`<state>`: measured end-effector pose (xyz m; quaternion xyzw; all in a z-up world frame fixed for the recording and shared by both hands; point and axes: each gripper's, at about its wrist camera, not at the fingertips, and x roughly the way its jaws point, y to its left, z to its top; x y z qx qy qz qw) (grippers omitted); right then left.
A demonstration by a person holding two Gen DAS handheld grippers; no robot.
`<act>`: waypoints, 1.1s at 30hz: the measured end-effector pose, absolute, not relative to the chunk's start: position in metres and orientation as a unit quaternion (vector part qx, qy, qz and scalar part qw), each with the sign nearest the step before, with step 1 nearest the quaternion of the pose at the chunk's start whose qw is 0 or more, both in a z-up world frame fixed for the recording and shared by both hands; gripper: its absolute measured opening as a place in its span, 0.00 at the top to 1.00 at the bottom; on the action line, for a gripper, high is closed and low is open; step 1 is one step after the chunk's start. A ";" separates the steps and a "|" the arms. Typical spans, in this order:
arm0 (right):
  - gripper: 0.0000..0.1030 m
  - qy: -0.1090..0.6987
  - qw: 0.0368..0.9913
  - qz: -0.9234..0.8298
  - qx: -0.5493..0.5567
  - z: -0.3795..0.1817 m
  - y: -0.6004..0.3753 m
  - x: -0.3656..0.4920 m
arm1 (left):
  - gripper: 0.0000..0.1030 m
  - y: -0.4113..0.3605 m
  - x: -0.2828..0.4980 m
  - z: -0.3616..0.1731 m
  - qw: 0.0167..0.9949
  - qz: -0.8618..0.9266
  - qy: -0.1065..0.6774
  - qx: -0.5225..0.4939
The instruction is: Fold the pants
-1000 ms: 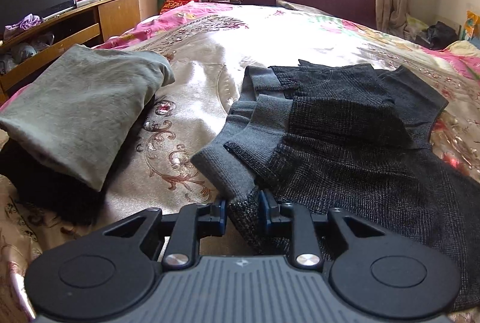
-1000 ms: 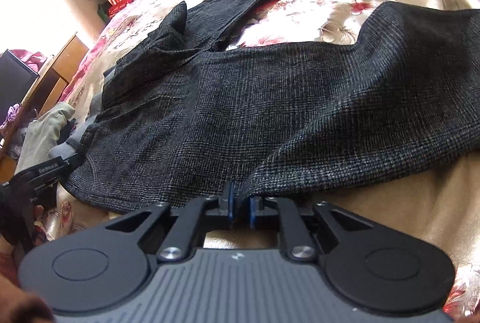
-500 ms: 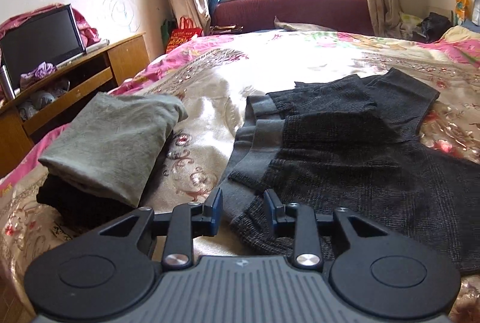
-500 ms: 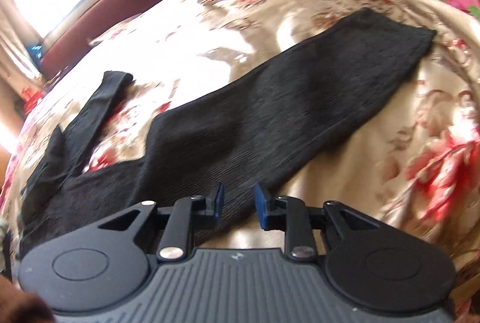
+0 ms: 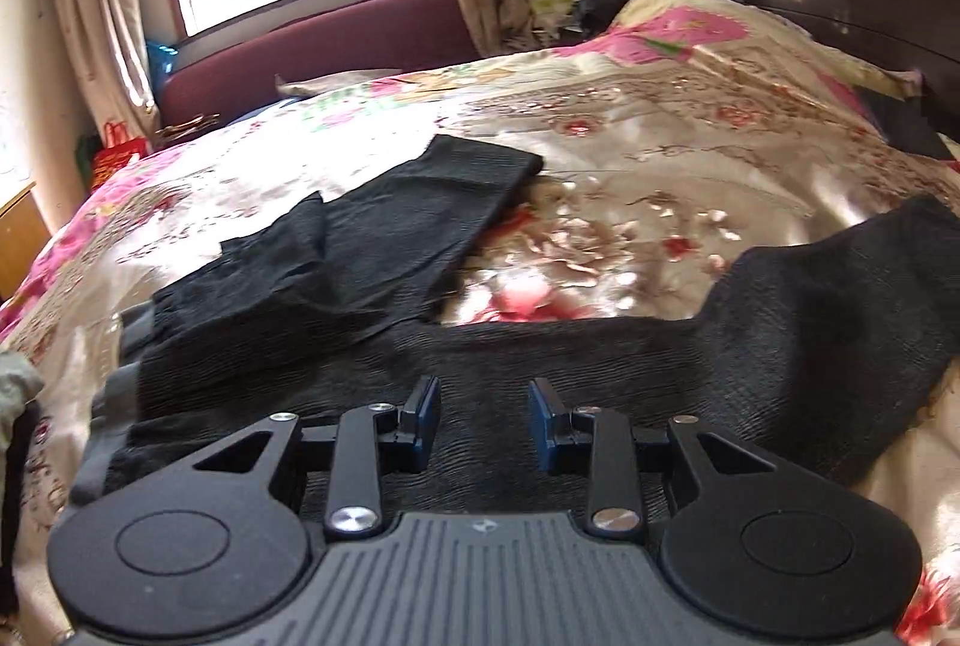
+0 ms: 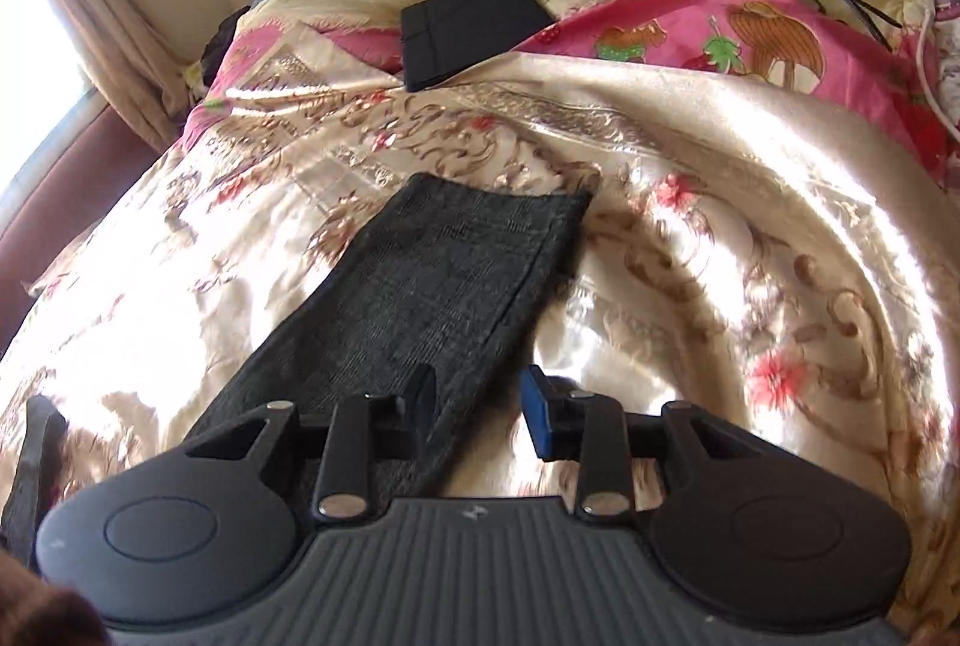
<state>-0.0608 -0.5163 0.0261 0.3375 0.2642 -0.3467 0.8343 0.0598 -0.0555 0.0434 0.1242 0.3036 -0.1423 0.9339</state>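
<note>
Bedroom; floral bedspread [image 5: 690, 154] fills both views. Dark pants [image 5: 540, 358] lie spread across centre frame, legs splayed, apparently laid out for folding. Left gripper [image 5: 483, 406] and right gripper [image 6: 477, 397] hover above the cloth, jaws apart, empty.

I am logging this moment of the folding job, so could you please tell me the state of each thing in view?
Pants: lying flat on the bedspread, legs spread apart, not folded.
Left tool: open, over the pants, holding nothing.
Right tool: open, at the edge of one pant leg, holding nothing.
Bedspread: rumpled.
Curtains: drawn open.
</note>
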 end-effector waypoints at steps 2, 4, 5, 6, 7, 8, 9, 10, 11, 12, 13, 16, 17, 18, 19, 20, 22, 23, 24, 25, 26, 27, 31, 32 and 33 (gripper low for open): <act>0.69 0.256 0.829 -0.346 0.358 0.022 -0.531 -0.055 | 0.55 -0.072 0.061 0.043 0.930 -0.159 0.305 0.134; 0.69 0.248 0.824 -0.342 0.376 0.017 -0.545 -0.050 | 0.55 -0.085 0.062 0.043 0.925 -0.172 0.307 0.141; 0.69 0.243 0.822 -0.343 0.384 0.016 -0.550 -0.048 | 0.55 -0.090 0.063 0.043 0.924 -0.176 0.308 0.143; 0.69 0.239 0.820 -0.343 0.391 0.014 -0.555 -0.046 | 0.55 -0.095 0.064 0.042 0.922 -0.181 0.310 0.145; 0.70 0.235 0.819 -0.343 0.394 0.012 -0.559 -0.044 | 0.55 -0.100 0.065 0.042 0.921 -0.184 0.310 0.147; 0.73 0.234 0.822 -0.342 0.390 0.012 -0.562 -0.042 | 0.55 -0.103 0.065 0.041 0.920 -0.186 0.311 0.149; 0.90 0.234 0.825 -0.346 0.382 0.013 -0.564 -0.041 | 0.55 -0.106 0.066 0.041 0.919 -0.188 0.311 0.150; 0.96 0.234 0.825 -0.350 0.377 0.015 -0.565 -0.042 | 0.55 -0.108 0.066 0.041 0.919 -0.190 0.312 0.149; 0.96 0.228 0.826 -0.348 0.381 0.016 -0.566 -0.046 | 0.55 -0.109 0.067 0.041 0.919 -0.191 0.311 0.147; 0.96 0.218 0.826 -0.347 0.387 0.017 -0.568 -0.053 | 0.55 -0.110 0.067 0.040 0.920 -0.192 0.310 0.145; 0.96 0.211 0.827 -0.351 0.385 0.019 -0.568 -0.058 | 0.55 -0.109 0.069 0.039 0.920 -0.192 0.311 0.142; 0.96 0.232 0.831 -0.365 0.349 0.019 -0.565 -0.066 | 0.55 -0.103 0.074 0.034 0.919 -0.188 0.319 0.133; 0.95 0.238 0.832 -0.367 0.342 0.019 -0.563 -0.069 | 0.55 -0.099 0.075 0.033 0.920 -0.186 0.320 0.130; 0.94 0.242 0.830 -0.370 0.341 0.020 -0.561 -0.072 | 0.55 -0.093 0.076 0.033 0.921 -0.182 0.320 0.127; 0.92 0.245 0.827 -0.373 0.343 0.023 -0.559 -0.077 | 0.55 -0.086 0.077 0.033 0.923 -0.178 0.318 0.123; 0.91 0.246 0.823 -0.381 0.343 0.027 -0.557 -0.081 | 0.54 -0.079 0.079 0.033 0.925 -0.174 0.317 0.120; 0.85 0.245 0.820 -0.401 0.326 0.038 -0.549 -0.089 | 0.54 -0.062 0.085 0.033 0.928 -0.164 0.314 0.119; 0.85 0.247 0.823 -0.411 0.304 0.045 -0.543 -0.091 | 0.54 -0.051 0.088 0.034 0.930 -0.156 0.312 0.119; 0.85 0.251 0.828 -0.417 0.280 0.051 -0.537 -0.090 | 0.54 -0.041 0.092 0.035 0.932 -0.147 0.310 0.118; 0.85 0.254 0.836 -0.420 0.243 0.061 -0.526 -0.087 | 0.54 -0.032 0.096 0.036 0.934 -0.139 0.309 0.115; 0.84 0.254 0.844 -0.422 0.211 0.069 -0.515 -0.082 | 0.54 -0.019 0.101 0.037 0.937 -0.128 0.307 0.108; 0.82 0.253 0.853 -0.418 0.183 0.078 -0.502 -0.074 | 0.53 -0.009 0.105 0.038 0.939 -0.120 0.305 0.102; 0.66 0.287 0.897 -0.309 0.130 0.101 -0.448 -0.006 | 0.49 0.032 0.127 0.043 0.948 -0.089 0.291 0.088; 0.66 0.299 0.907 -0.269 0.125 0.103 -0.430 0.017 | 0.49 0.039 0.132 0.045 0.951 -0.083 0.285 0.090; 0.66 0.312 0.915 -0.227 0.116 0.104 -0.410 0.042 | 0.47 0.048 0.137 0.046 0.953 -0.076 0.279 0.094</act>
